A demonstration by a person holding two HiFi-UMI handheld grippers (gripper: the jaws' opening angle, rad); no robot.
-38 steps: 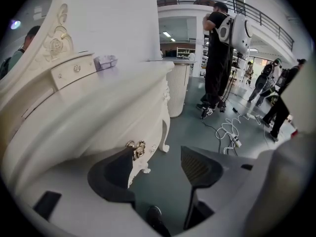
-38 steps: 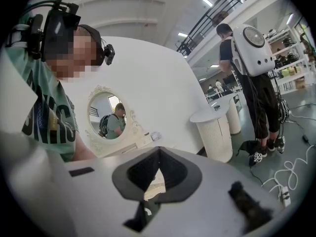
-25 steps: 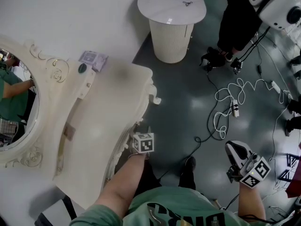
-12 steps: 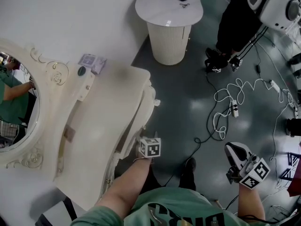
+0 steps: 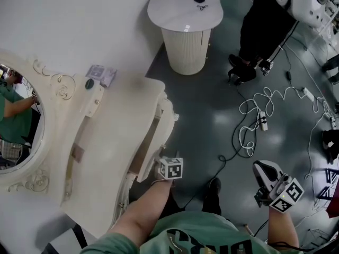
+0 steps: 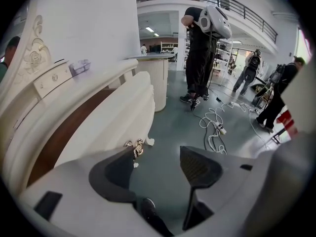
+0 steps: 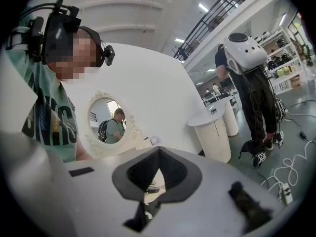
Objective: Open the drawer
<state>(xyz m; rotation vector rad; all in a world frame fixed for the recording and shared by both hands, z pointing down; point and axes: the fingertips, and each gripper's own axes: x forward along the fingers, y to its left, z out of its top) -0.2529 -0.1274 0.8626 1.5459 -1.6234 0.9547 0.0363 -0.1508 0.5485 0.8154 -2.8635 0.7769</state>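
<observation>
Drawer [image 5: 165, 114], now pulled farther out of the dresser [image 5: 119, 107], is being let go as the left claw [image 6: 160, 157] is being opened wide, empty beside the handle [image 6: 134, 147], right claw [image 7: 158, 154] shut, so the job looks done.

Bright, even overhead light glares off the floor [image 5: 214, 119]; both gripper views bulge, perhaps blurring at edges.
</observation>
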